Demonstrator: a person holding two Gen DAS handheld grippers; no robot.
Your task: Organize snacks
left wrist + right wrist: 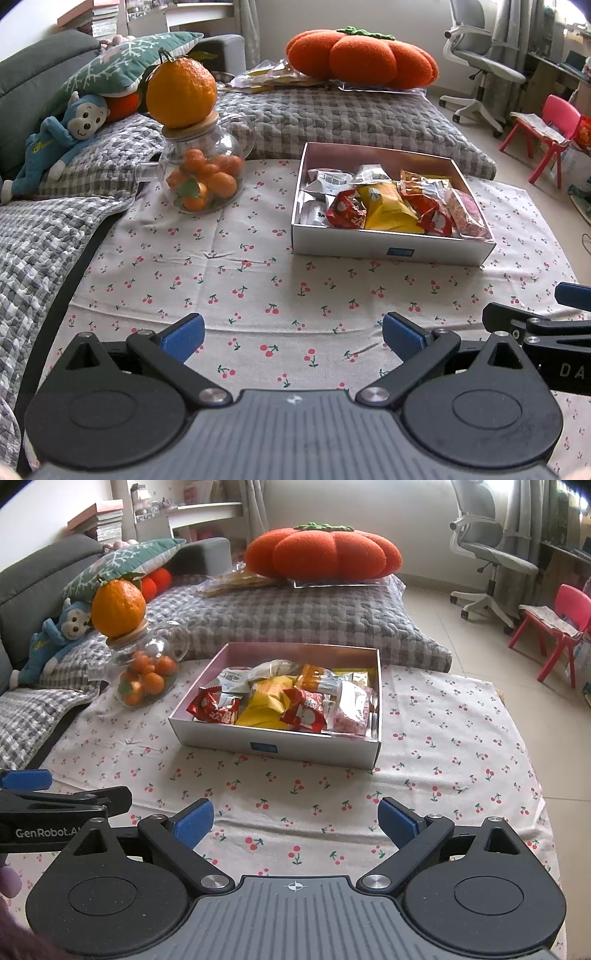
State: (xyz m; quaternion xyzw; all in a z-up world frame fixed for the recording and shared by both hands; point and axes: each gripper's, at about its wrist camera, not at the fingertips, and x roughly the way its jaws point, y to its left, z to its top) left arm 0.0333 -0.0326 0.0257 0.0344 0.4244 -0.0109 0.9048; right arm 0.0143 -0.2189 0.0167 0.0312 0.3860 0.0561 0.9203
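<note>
A shallow white box (391, 251) (273, 744) sits on the cherry-print cloth, filled with wrapped snacks: red packets (345, 212) (304, 710), a yellow bag (388, 208) (267, 701), a pink packet (467, 214) (349, 712) and white ones. My left gripper (293, 334) hovers open over the cloth in front of the box, holding nothing. My right gripper (295, 821) is also open and empty, near the table's front. Each gripper's fingers show at the edge of the other's view.
A glass teapot of small oranges (205, 177) (146, 679) with a large orange (181, 92) on its lid stands left of the box. Behind lie a grey quilted cushion (332, 118), a pumpkin pillow (362, 59), more snack bags (273, 75), a monkey toy (59, 140).
</note>
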